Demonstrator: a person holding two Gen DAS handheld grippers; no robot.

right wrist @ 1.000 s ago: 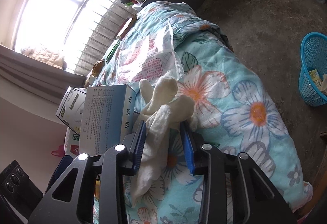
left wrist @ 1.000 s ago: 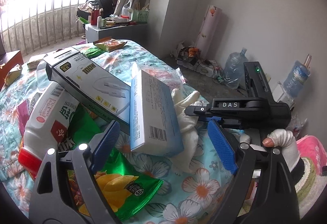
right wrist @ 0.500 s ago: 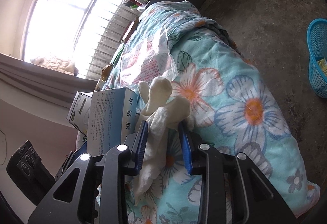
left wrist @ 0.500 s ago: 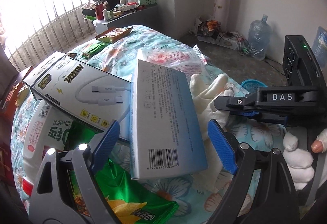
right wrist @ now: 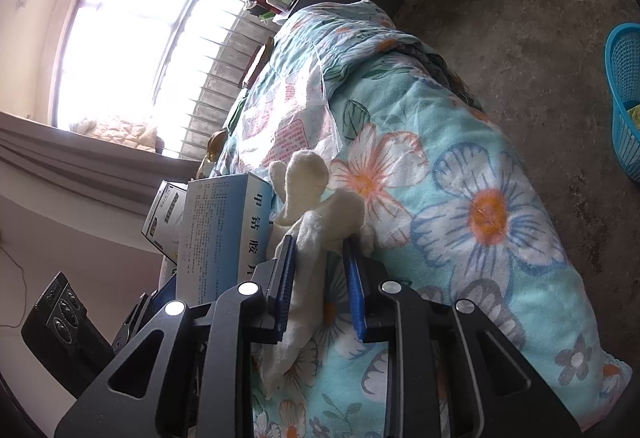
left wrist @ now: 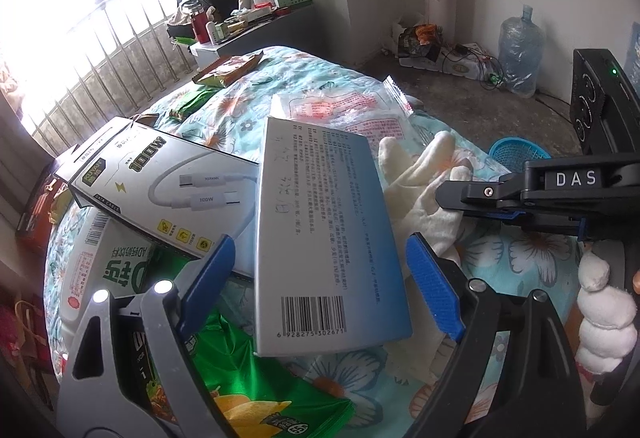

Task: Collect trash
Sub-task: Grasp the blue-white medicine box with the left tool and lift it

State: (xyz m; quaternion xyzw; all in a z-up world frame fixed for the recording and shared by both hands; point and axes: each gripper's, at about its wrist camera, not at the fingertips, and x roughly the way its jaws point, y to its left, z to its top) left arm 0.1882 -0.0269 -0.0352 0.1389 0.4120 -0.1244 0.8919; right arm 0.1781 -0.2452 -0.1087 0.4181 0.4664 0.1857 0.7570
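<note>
The left gripper (left wrist: pixel 320 270) gapes wide around the blue box (left wrist: pixel 324 234). The right gripper (right wrist: pixel 320 278) pinches the white glove (right wrist: pixel 316 206) on the floral blanket (right wrist: pixel 460 206).

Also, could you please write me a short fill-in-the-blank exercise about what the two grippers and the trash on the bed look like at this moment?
1. The right gripper has its blue pads around a cream-coloured ____ lying on the floral quilt.
2. The left gripper is open, with the pale blue ____ between its fingers.
3. The basket on the floor beside the bed is ____ in colour.
4. The green snack bag lies ____ the pale blue carton.

Missing words: glove; box; blue; under
</note>
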